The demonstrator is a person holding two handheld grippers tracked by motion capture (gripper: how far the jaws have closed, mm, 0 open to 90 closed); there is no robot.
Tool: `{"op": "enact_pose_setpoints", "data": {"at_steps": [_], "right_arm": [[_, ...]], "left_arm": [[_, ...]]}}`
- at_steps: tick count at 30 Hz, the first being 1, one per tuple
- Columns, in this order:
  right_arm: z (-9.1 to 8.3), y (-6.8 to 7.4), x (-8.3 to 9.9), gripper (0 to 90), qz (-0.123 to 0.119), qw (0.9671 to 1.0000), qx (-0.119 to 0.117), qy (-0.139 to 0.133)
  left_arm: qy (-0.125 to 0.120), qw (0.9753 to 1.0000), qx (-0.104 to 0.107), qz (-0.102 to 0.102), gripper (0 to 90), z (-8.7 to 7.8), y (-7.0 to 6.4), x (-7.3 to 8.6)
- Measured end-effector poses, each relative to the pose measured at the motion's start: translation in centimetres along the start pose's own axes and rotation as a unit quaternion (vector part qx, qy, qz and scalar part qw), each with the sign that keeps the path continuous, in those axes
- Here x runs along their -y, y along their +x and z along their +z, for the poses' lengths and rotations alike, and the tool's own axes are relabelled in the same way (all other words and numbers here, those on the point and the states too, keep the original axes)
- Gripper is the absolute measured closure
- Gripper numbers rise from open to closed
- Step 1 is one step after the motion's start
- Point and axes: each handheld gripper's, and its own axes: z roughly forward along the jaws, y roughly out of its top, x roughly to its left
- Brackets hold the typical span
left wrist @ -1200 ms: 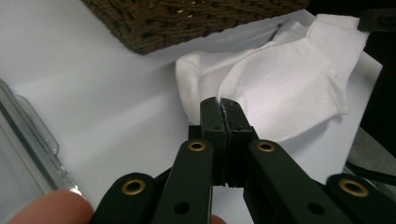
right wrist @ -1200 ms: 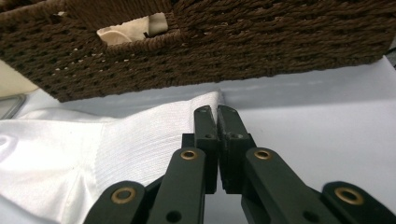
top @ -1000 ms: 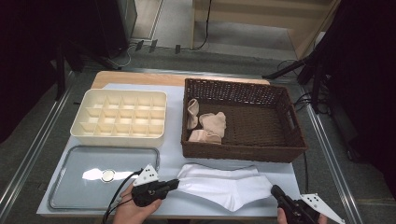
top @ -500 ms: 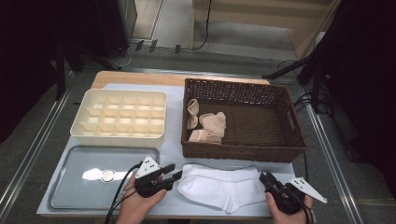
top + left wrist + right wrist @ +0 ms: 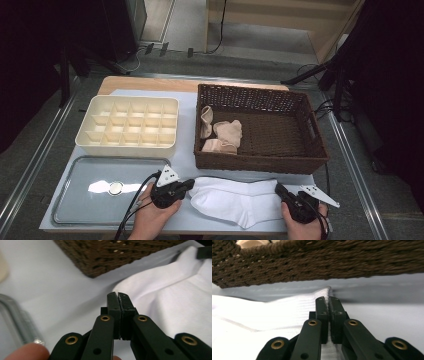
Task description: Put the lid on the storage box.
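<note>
A white sock (image 5: 235, 202) lies flat on the light table just in front of the brown wicker basket (image 5: 260, 162). My right gripper (image 5: 278, 189) is at the sock's right end. In the right gripper view it (image 5: 328, 298) is shut on the sock (image 5: 274, 312), with white cloth showing between the jaws. My left gripper (image 5: 189, 184) sits at the sock's left edge. In the left gripper view it (image 5: 117, 293) is shut, and I see no cloth between its jaws; the sock (image 5: 175, 302) lies just beyond and to the right.
Beige socks (image 5: 222, 135) lie in the basket's left part. A cream divided box (image 5: 125, 145) stands at the left, and before it a metal tray (image 5: 75, 210) holding a small round piece (image 5: 116, 188). The table's front edge is right under both hands.
Both grippers moved forward to the sock's ends, the right one also leftward. The sock's right end has been drawn in slightly, so it looks more bunched.
</note>
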Motion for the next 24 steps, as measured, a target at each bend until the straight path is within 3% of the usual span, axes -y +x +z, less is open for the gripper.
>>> {"op": "enact_pose_setpoints", "data": {"at_steps": [2,6,10,12,16,22,24], "right_arm": [[-0.2,-0.3,0.0,88.6,-0.003,1.0,0.008,-0.002],[0.0,-0.5,0.1,87.2,-0.015,0.9999,0.002,-0.008],[-1.0,-0.2,0.0,74.9,-0.006,0.9993,-0.009,-0.037],[-1.8,-0.1,0.2,73.2,-0.002,0.999,-0.007,-0.045],[-3.3,0.3,0.9,70.6,-0.002,0.9989,0.001,-0.048],[-4.7,0.8,1.9,65.9,-0.01,0.9987,0.015,-0.047],[-4.9,0.9,2.3,65.1,-0.014,0.9989,0.027,-0.037]], "left_arm": [[-0.001,0.9999,-0.014,0.005,90.0,0.0,0.1,0.1],[-0.013,0.9999,-0.008,0.003,89.6,0.1,-0.1,0.1],[-0.034,0.9993,-0.013,0.003,73.7,-0.5,-0.2,-0.1],[-0.047,0.9989,-0.003,0.0,68.2,-1.2,-0.3,-0.1],[-0.058,0.9981,0.019,-0.005,67.3,-2.5,-0.7,-0.1],[-0.039,0.9977,0.054,0.009,66.1,-1.8,-2.2,0.9],[-0.028,0.9979,0.056,0.015,66.8,-1.4,-2.5,1.1]]}}
